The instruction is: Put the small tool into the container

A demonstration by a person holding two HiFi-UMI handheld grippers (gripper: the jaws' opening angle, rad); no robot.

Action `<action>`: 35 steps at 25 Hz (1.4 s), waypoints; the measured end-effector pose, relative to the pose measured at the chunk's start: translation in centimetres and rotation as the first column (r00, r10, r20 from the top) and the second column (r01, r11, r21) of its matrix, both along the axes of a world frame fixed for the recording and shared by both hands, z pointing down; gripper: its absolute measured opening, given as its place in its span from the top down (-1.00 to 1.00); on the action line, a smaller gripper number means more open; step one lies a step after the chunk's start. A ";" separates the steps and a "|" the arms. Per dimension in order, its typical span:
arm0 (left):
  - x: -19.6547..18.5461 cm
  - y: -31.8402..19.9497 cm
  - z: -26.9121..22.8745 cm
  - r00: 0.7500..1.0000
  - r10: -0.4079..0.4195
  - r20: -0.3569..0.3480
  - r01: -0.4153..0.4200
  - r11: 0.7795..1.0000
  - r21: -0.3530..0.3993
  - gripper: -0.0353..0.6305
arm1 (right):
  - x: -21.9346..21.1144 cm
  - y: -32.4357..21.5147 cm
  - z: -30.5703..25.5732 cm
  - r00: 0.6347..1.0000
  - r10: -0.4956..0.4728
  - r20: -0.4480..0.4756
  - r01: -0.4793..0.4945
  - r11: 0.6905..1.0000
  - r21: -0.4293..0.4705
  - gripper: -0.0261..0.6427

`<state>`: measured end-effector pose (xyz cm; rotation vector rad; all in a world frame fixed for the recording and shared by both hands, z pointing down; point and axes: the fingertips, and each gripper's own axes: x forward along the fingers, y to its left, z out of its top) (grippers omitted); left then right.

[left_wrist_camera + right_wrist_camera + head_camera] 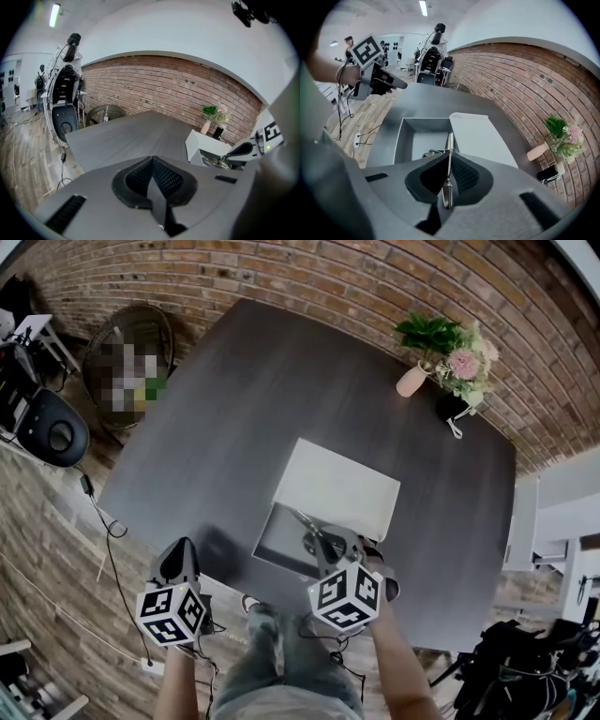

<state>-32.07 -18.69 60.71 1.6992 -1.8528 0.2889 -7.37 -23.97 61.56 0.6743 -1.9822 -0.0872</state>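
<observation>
- one dark table (234,418) lay mostly bare, with open room to the left of the box and beyond it; its near edge ran close by both grippers.
- one grey container (277,542) sat near that edge, open, with its one pale lid (339,486) at its far side.
- two grippers: the left gripper (152,161) hung well off to the left, jaws together on nothing; the right gripper (449,161) was pinched narrow on the tool.
- one small tool (449,147), thin and metal, had its long axis along the jaws, tip ahead and down over the container.

A pale grey container (272,542), a silver small tool (449,152), a charcoal table (262,409).
</observation>
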 end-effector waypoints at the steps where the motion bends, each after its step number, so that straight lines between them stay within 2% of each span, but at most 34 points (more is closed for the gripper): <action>1: 0.0 0.0 0.1 1.000 0.000 0.001 0.000 1.000 -0.001 0.89 | 0.0 -0.1 0.1 1.000 -0.001 -0.010 0.001 1.000 0.006 0.87; 13: 0.2 -0.1 0.1 1.000 0.011 -0.001 -0.011 1.000 -0.001 0.89 | -0.2 -0.7 1.1 0.996 -0.015 -0.090 0.020 0.998 0.054 0.87; 21: -0.2 0.4 0.4 1.000 0.011 -0.006 -0.011 1.000 -0.006 0.89 | -0.5 -0.5 1.4 0.996 0.001 -0.087 0.004 0.999 0.051 0.86; 26: 0.2 0.6 0.5 1.000 0.015 -0.017 -0.015 1.000 -0.007 0.89 | -0.5 -0.4 1.5 0.998 0.021 -0.060 -0.020 1.000 0.018 0.84; 35: 0.2 0.7 0.2 1.000 0.010 -0.021 -0.010 1.000 -0.003 0.89 | -0.6 0.3 1.8 0.999 0.039 0.002 -0.039 0.995 -0.095 0.76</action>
